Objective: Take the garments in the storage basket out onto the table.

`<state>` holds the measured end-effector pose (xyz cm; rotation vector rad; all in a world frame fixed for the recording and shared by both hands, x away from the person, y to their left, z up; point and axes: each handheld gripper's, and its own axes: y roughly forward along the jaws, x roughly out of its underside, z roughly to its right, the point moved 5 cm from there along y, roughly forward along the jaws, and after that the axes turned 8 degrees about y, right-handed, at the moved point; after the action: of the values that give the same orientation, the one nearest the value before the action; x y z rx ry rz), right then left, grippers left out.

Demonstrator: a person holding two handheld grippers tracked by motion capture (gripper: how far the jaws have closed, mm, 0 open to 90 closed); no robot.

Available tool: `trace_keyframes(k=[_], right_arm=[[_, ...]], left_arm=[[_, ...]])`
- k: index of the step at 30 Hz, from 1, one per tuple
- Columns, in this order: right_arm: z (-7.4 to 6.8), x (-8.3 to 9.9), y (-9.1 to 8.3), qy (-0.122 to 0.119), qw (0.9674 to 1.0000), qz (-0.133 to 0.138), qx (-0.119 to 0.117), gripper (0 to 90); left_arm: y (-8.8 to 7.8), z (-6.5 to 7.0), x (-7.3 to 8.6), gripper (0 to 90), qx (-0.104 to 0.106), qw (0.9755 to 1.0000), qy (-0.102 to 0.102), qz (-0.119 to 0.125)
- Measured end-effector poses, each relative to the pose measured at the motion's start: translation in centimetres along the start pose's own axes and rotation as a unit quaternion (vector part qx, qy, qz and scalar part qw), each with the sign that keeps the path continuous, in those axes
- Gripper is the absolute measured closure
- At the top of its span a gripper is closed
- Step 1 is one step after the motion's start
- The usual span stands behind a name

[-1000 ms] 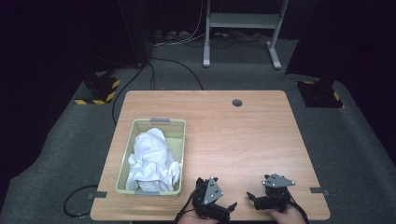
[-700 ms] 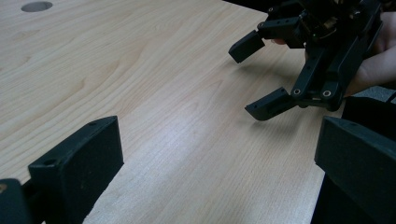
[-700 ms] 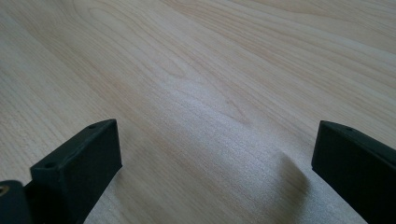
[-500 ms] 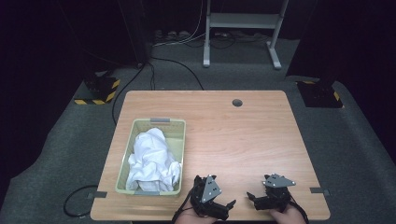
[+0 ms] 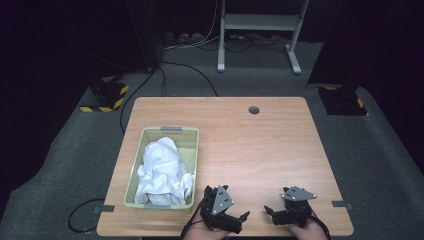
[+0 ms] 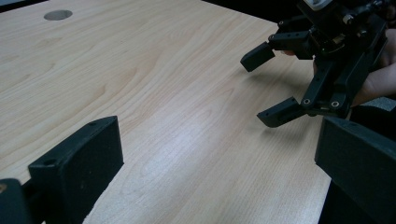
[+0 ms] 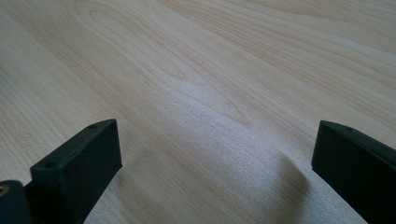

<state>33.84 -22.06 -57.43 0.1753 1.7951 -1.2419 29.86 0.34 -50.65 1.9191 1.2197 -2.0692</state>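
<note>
Left gripper (image 5: 231, 216) and right gripper (image 5: 281, 211) sat at counter (image 5: 260, 150) near edge, fingers wide, empty. White cloth (image 5: 162, 170) lay heaped in green basket (image 5: 172, 131), left. Risk: loose folds snagging, dragging basket.

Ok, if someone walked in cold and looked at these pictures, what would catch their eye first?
Probably the crumpled white cloth, piled in the pale green basket at the left side of the wooden table. Next, the two black grippers at the near edge, the left gripper and right gripper, both open and holding nothing, their jaws turned toward each other over bare wood.
</note>
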Motion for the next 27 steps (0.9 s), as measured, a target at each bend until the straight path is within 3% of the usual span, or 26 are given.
trace_keyframes(k=[12,27], right_arm=[[0.0,0.0,0.0,0.0,1.0,0.001,-0.001,0.8],[0.0,0.0,-0.1,0.0,1.0,0.003,-0.003,0.8]], left_arm=[[-1.1,-1.0,0.0,1.3,-0.02,0.9998,-0.001,0.004],[-1.8,-1.9,0.2,1.3,-0.025,0.9996,-0.016,-0.003]])
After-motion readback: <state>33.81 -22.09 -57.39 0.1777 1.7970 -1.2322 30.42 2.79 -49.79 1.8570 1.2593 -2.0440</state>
